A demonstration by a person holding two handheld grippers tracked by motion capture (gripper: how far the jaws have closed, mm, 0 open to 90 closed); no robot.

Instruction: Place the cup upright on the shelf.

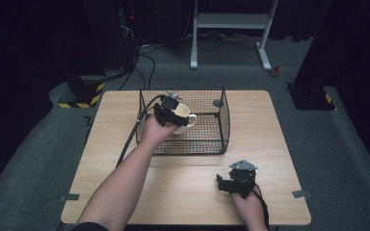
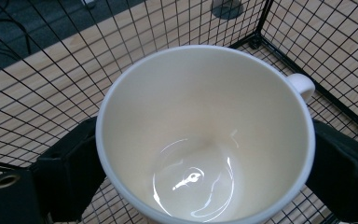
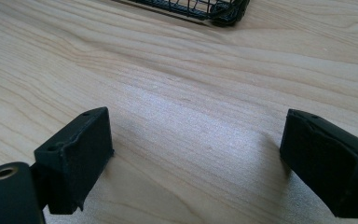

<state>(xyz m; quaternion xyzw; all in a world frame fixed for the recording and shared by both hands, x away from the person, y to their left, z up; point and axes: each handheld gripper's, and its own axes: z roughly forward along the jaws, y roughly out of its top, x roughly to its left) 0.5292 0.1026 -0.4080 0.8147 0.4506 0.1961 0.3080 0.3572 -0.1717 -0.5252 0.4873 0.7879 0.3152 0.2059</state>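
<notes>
Cream ceramic mug (image 2: 205, 135) clamped by left gripper (image 1: 171, 113) inside black wire basket (image 1: 224, 118), likely for placing; right gripper (image 1: 238, 180) parked agape on wooden table (image 1: 183, 187)

No text, label, brand, number or sign is showing legibly anywhere. The cream glazed ceramic mug (image 2: 205, 135) is showing a plain, unprinted inside, and beside that mug the black wire mesh basket (image 1: 207, 139) and the pale wood-grain tabletop (image 3: 177, 84) under it are carrying no markings that can be read.
</notes>
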